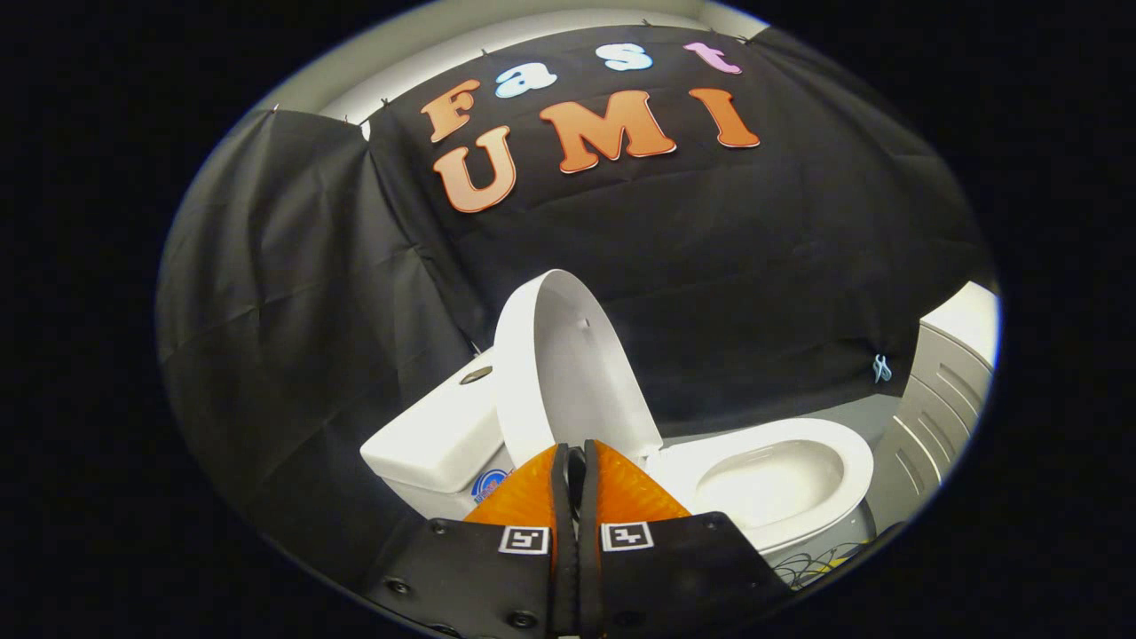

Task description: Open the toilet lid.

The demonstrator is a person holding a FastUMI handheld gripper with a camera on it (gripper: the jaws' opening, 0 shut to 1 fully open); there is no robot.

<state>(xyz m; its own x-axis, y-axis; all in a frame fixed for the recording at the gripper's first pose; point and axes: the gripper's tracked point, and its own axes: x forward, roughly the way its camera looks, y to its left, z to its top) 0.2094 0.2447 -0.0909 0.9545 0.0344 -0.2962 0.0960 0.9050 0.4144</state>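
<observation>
toilet lid stood raised just beyond the fingertips, upright and tilted back toward the tank, its pale inner face turned to the camera. the gripper had its two orange fingers drawn together with a thin dark gap between them and nothing held; the tips sat right in front of the lid's lower edge, though whether they touched it could not be told. each finger's black base carried a small square black-and-white marker. to the right of the fingers the seat lay down around the open white bowl. left of the fingers the white tank had a flush button on top and a round blue sticker on its front, too small to read. a grey floor showed past the bowl, and a pale ribbed cabinet stood well to the right. black cloth hung behind it all as the booth's wall, with a small light clip on it near the cabinet.
</observation>
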